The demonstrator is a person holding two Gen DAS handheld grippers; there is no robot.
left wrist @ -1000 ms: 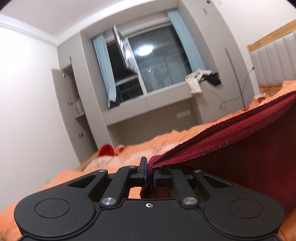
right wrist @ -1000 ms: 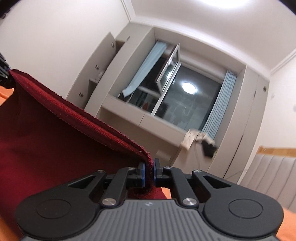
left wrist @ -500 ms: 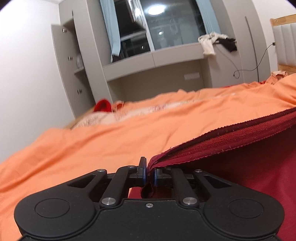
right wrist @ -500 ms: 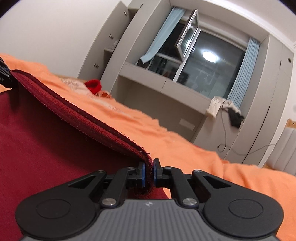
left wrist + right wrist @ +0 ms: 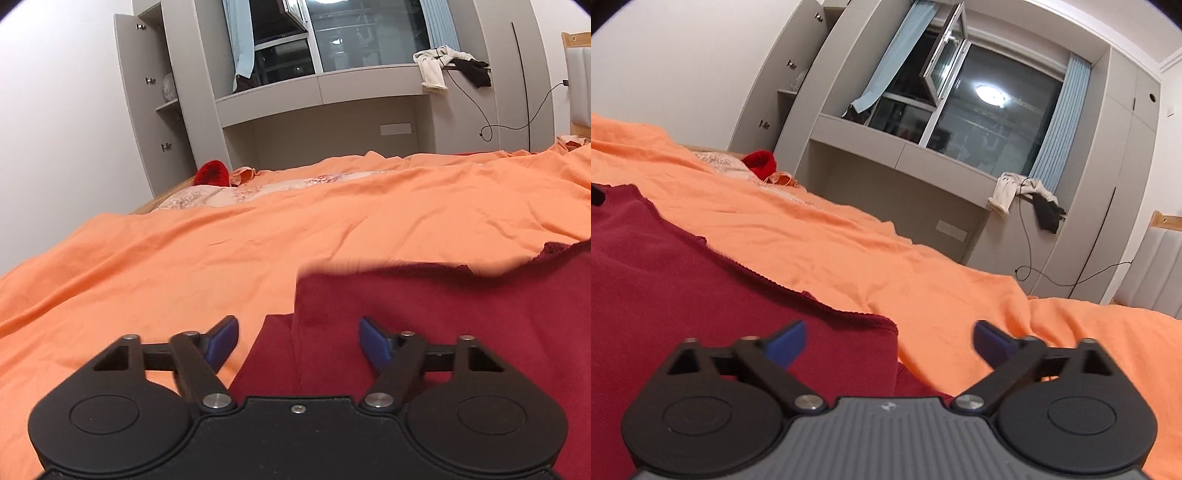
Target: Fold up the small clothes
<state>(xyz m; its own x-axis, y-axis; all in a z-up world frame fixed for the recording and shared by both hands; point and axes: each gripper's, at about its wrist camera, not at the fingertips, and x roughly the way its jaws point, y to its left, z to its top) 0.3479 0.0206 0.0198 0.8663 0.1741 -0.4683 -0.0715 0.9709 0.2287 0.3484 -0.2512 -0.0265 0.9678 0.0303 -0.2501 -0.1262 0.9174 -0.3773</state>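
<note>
A dark red garment [image 5: 443, 317] lies flat on the orange bedspread [image 5: 258, 236], with a folded layer on top. My left gripper [image 5: 299, 339] is open and empty, its blue pads either side of the garment's near left corner. In the right wrist view the same garment [image 5: 683, 280] spreads to the left, its corner ending between the fingers. My right gripper [image 5: 890, 341] is open and empty just over that corner.
A bright red item [image 5: 212, 173] lies at the far end of the bed by a patterned pillow [image 5: 207, 194]. Grey cabinets and a window ledge [image 5: 321, 88] stand behind, with clothes [image 5: 436, 70] draped on the ledge. A padded headboard [image 5: 1156, 269] is at right.
Both grippers lowered the garment's edge to the bed and opened, letting go of it. The cloth now lies flat instead of hanging stretched between them.
</note>
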